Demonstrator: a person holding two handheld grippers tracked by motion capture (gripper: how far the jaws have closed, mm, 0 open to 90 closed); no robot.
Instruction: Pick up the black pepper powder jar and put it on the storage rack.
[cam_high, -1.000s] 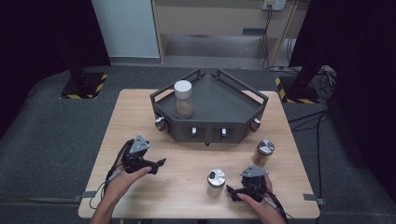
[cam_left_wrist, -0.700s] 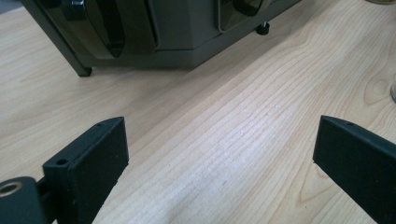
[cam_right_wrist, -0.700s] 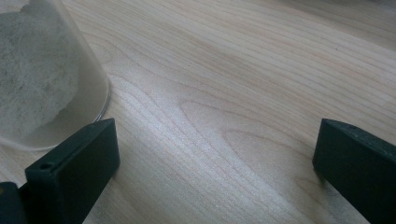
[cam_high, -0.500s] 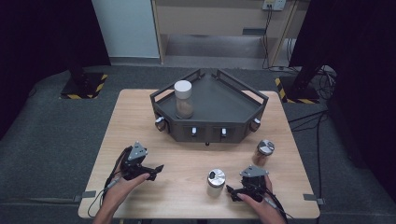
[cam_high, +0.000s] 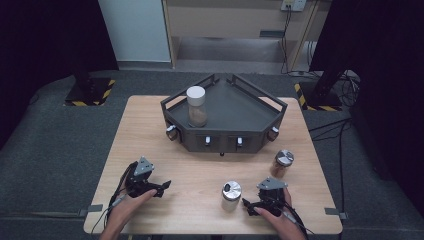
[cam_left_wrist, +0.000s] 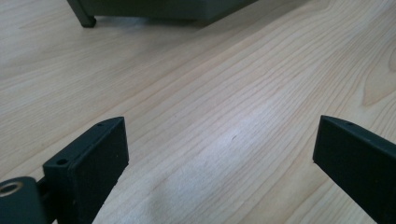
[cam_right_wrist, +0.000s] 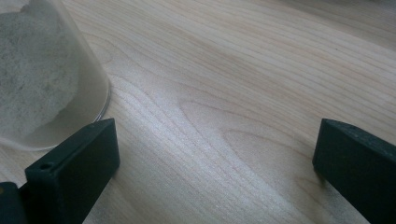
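The jar (cam_high: 231, 195) stands just beside the right gripper (cam_high: 248, 204), jaws apart; the left gripper (cam_high: 165, 186), also spread, has moved nearer the table edge.

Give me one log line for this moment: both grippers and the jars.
left gripper: open, empty, low over table | right gripper: open, beside silver-lid jar, not gripping | white-lid jar: in rack
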